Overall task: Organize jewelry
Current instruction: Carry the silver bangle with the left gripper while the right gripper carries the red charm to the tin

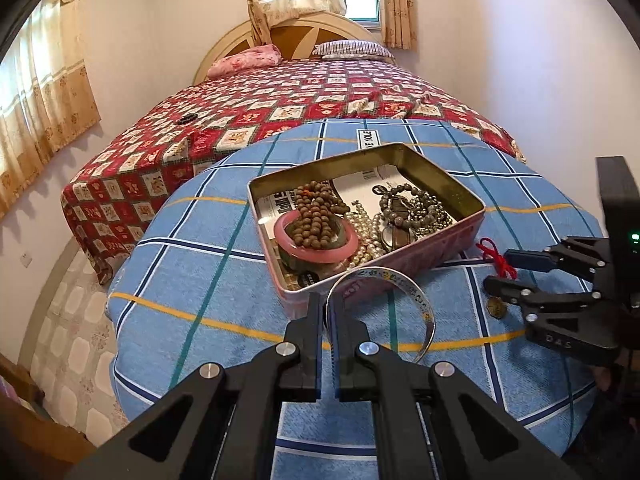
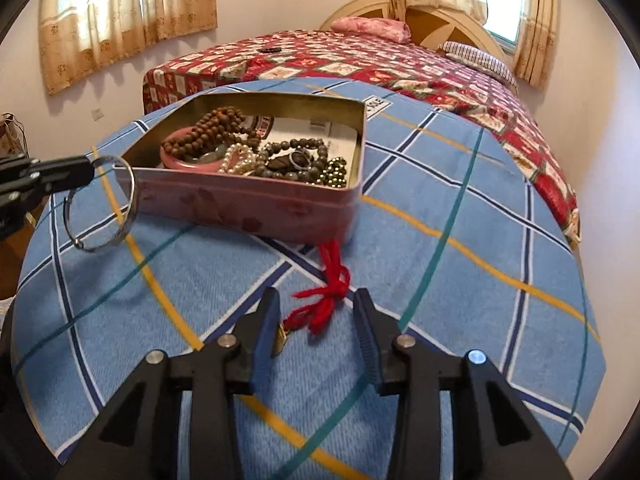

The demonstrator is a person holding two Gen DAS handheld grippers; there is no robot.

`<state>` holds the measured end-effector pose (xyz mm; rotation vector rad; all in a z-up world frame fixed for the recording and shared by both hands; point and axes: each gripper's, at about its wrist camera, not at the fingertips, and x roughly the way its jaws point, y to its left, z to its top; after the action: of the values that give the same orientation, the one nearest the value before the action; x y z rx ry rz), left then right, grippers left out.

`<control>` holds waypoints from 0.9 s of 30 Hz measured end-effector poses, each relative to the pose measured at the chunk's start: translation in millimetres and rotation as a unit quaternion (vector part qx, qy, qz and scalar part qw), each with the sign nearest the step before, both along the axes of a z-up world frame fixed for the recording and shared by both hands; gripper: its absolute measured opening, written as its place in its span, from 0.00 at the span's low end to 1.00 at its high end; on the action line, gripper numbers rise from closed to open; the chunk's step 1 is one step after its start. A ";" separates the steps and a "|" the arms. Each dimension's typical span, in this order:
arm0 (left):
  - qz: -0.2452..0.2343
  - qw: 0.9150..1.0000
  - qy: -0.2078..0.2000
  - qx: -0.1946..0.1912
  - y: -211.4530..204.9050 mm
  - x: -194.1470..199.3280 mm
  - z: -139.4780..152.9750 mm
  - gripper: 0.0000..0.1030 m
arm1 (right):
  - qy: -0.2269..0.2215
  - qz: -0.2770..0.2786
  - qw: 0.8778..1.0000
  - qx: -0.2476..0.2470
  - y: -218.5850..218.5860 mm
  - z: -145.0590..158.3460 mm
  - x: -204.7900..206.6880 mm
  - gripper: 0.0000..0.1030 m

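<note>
Jewelry fills a pink tin (image 1: pixel 400 258) on the blue checked counter (image 1: pixel 200 280). The left hand-held gripper (image 1: pixel 329 300) is clamped on a silver bangle (image 1: pixel 416 304), held just beside the tin. Only the right wrist view shows the right hand-held gripper (image 2: pixel 316 304) spread apart around a red cord (image 2: pixel 328 292) lying on the counter.
</note>
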<state>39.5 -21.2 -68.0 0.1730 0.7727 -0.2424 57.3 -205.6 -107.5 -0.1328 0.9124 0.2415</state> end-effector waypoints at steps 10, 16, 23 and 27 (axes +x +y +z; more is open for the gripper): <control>0.000 1.000 -0.012 -0.002 1.4 -1.5 10.5 0.02 | -0.032 0.008 0.999 0.016 0.0 22.2 -16.4 0.04; 0.002 1.000 -0.030 -0.003 2.7 3.6 27.2 0.02 | -0.071 0.021 0.997 0.024 8.8 57.2 -20.4 0.04; 0.006 0.999 -0.050 0.007 3.5 18.2 43.8 0.02 | -0.094 0.033 0.995 0.026 14.6 77.1 -9.0 0.04; 0.007 0.998 -0.055 0.011 3.0 29.0 48.1 0.02 | -0.105 0.038 0.994 0.021 17.4 83.4 -0.5 0.04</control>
<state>68.5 -18.2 -19.9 0.2012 0.6665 -0.2092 56.9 -188.2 -24.1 -0.1522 0.6933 0.3117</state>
